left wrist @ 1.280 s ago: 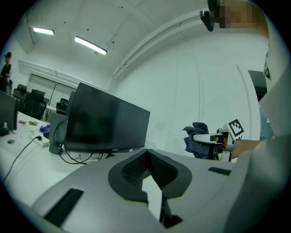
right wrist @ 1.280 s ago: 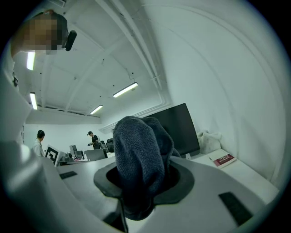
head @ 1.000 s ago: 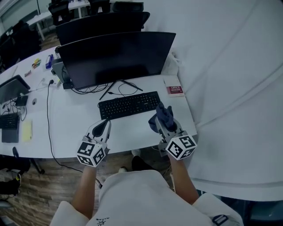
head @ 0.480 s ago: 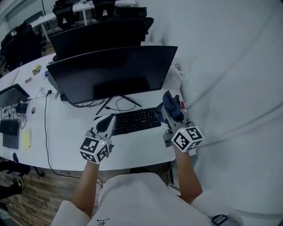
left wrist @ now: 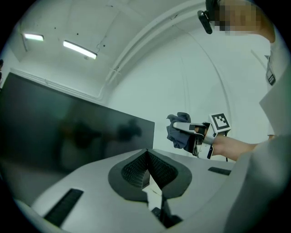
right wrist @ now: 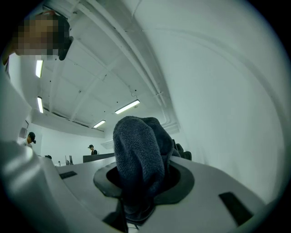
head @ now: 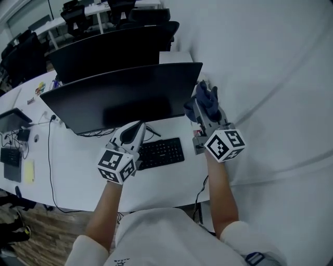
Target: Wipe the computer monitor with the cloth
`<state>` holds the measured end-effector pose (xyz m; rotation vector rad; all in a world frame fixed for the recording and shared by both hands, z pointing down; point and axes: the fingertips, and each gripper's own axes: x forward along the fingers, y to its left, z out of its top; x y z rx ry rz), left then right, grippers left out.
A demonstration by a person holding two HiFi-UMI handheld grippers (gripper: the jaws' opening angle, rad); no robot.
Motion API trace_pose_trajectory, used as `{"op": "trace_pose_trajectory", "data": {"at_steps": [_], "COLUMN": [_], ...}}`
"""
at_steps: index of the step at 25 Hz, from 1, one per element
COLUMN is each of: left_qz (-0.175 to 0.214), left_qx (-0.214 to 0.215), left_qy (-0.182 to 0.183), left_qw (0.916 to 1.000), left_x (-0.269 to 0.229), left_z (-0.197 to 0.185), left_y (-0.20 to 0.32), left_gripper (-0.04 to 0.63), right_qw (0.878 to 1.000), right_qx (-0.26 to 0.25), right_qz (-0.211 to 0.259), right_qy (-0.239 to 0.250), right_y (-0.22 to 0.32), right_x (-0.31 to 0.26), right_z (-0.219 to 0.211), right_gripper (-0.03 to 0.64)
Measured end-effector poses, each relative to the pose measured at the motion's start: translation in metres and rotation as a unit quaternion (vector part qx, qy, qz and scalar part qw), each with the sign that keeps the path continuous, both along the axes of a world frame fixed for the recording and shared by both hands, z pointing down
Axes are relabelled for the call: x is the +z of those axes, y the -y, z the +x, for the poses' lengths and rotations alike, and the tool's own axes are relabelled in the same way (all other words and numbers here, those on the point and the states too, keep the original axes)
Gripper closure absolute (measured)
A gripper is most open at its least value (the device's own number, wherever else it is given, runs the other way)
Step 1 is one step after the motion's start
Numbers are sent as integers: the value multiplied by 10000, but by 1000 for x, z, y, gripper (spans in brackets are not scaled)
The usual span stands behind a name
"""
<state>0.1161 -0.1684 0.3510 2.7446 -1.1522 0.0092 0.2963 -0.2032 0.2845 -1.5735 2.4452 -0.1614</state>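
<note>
A white desk [head: 161, 182] spreads beneath the fingers [head: 130, 139] of the left gripper [head: 139, 126], with brown wood floor [head: 31, 244] well behind and left of them and dark office chairs [head: 119, 8] far ahead of them. To the right of the fingers [head: 199, 115] of the right gripper [head: 203, 101] rises a white draped backdrop [head: 276, 78], and above both sets of fingers strip lights [left wrist: 79, 49] glow on a white ceiling [left wrist: 68, 25].

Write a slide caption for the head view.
Right gripper holds dark cloth beside the monitor; left gripper, shut, near the keyboard.
</note>
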Motion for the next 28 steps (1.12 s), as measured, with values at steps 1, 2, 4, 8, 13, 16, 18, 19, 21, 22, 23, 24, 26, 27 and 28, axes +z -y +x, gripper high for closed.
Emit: {"op": "trace_pose_trajectory", "data": {"at_steps": [1,2,4,8,13,16,18,19,21,22,23,24,26,27,28], "left_qz": [35,63,103,154,207,302,313,307,305,312,320,325,323,321,319], "left_qx": [5,12,34,48,75,73,39,27,19,23,33,46,61,61,62], "left_qy": [-24,-54,-116,-159,-141,-124,-122,-121,-110,-99,-84,-70,-49,-43,-37], "left_qw": [10000,10000,9999,9997,9997,9994,9994,9995,9995,9995,9994,9994,9994,9995,9995], "left_x": [-4,-8,-16,-27,-39,-48,-50,-50,-50,-50,-50,-50,-49,-49,-48], "left_z": [6,12,25,43,55,54,50,48,45,43,41,39,35,33,31], "left_y": [6,11,22,38,51,54,57,58,60,61,61,61,61,62,62], "left_gripper": [583,583,583,583,583,583,583,583,583,583,583,583,583,583,583], "right_qw": [10000,10000,9999,9995,9979,9964,9959,9957,9948,9942,9937,9932,9917,9907,9895], "right_qx": [-7,-13,-20,63,175,298,372,412,504,553,602,653,747,777,791], "right_qz": [39,70,125,298,592,727,737,722,689,675,660,641,592,570,549], "right_qy": [12,21,8,-79,-187,-326,-362,-407,-557,-625,-675,-721,-863,-963,-1079], "right_y": [6,11,23,45,72,85,96,102,112,116,120,124,131,134,137], "right_x": [-3,-6,-11,-28,-62,-81,-87,-88,-88,-89,-89,-89,-88,-87,-86], "right_z": [2,5,11,26,43,51,55,56,56,56,56,56,56,54,52], "right_gripper": [479,480,479,479,480,480,479,479,479,479,479,479,479,479,479]}}
